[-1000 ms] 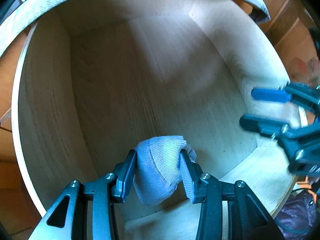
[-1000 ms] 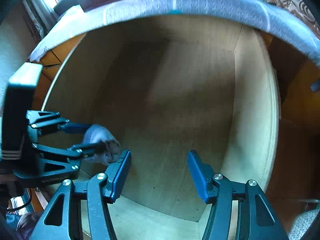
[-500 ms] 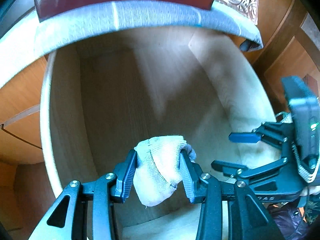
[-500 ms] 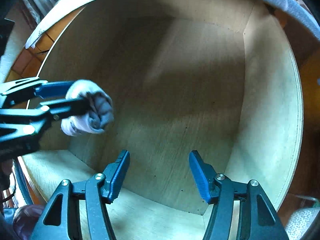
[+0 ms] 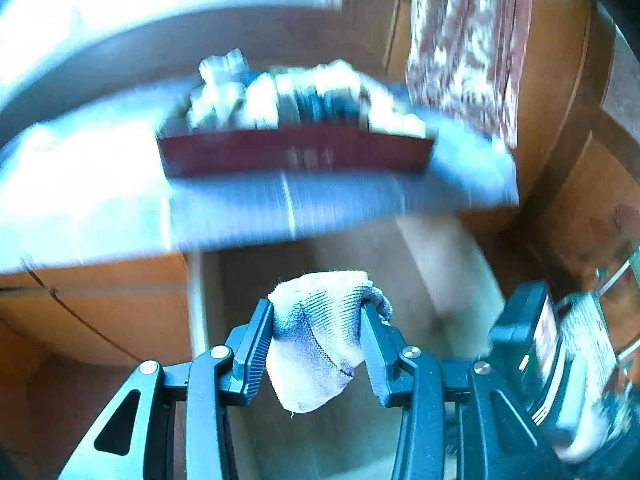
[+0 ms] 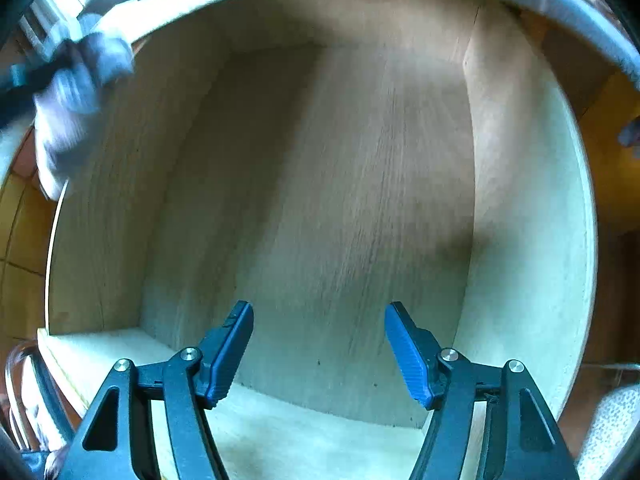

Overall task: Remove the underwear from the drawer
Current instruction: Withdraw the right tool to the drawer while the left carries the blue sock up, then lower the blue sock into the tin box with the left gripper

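one rolled underwear bundle (image 5: 320, 332), clamped in the left tool (image 5: 316, 344), has risen above the drawer (image 6: 528, 240) rim; the right tool (image 6: 320, 354), empty, is opening over the bare drawer floor, so removal looks nearly done.

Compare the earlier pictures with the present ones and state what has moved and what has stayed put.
The left gripper has risen out of the pale wooden drawer, carrying the bunched grey-white knitted garment up toward the cloth-covered top with the dark red box. The right gripper holds nothing and its jaws are opening wider. The left gripper's hold is unchanged; the right gripper still points into the drawer.
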Available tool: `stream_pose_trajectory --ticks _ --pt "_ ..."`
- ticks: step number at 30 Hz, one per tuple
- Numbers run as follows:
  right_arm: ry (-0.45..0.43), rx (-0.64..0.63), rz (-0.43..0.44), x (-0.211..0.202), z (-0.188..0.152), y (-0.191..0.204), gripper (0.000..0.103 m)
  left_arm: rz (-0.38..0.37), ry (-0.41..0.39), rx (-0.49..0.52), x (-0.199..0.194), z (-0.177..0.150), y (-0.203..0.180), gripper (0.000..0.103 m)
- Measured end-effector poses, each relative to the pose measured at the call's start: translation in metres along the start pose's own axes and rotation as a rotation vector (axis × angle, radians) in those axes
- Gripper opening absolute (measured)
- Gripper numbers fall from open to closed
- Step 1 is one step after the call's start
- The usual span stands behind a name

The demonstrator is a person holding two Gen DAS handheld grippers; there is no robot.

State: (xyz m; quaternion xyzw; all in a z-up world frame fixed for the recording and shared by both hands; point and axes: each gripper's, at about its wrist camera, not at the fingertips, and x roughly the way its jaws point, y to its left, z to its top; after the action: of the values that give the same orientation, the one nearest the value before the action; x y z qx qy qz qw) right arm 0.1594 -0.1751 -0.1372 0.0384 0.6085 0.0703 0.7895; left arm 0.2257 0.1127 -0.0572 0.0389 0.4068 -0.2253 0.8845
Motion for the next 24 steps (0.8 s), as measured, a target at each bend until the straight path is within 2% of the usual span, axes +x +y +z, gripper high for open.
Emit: stream_pose_trajectory --ticks 8,11,14,19,24 --pt "-0.032 -0.023 0.009 -0.004 -0.002 0.007 0.070 0.044 -0.184 -0.028 -0.029 0.075 0.007 0.043" --pt "-0.047 -0.038 0.001 -0.004 -0.002 0.013 0.071 0.064 -0.224 -0.047 -0.019 0.104 0.009 0.043" --pt "-0.085 -0.042 -0.005 -0.011 0.005 0.016 0.071 0.119 -0.259 -0.063 -0.012 0.130 0.018 0.043" --pt "-0.189 -0.061 -0.043 -0.032 0.012 0.023 0.071 0.178 -0.279 -0.102 0.016 0.172 0.031 0.043" --pt "-0.253 -0.071 -0.076 -0.041 0.025 0.028 0.072 0.206 -0.267 -0.090 0.047 0.191 0.032 0.043"
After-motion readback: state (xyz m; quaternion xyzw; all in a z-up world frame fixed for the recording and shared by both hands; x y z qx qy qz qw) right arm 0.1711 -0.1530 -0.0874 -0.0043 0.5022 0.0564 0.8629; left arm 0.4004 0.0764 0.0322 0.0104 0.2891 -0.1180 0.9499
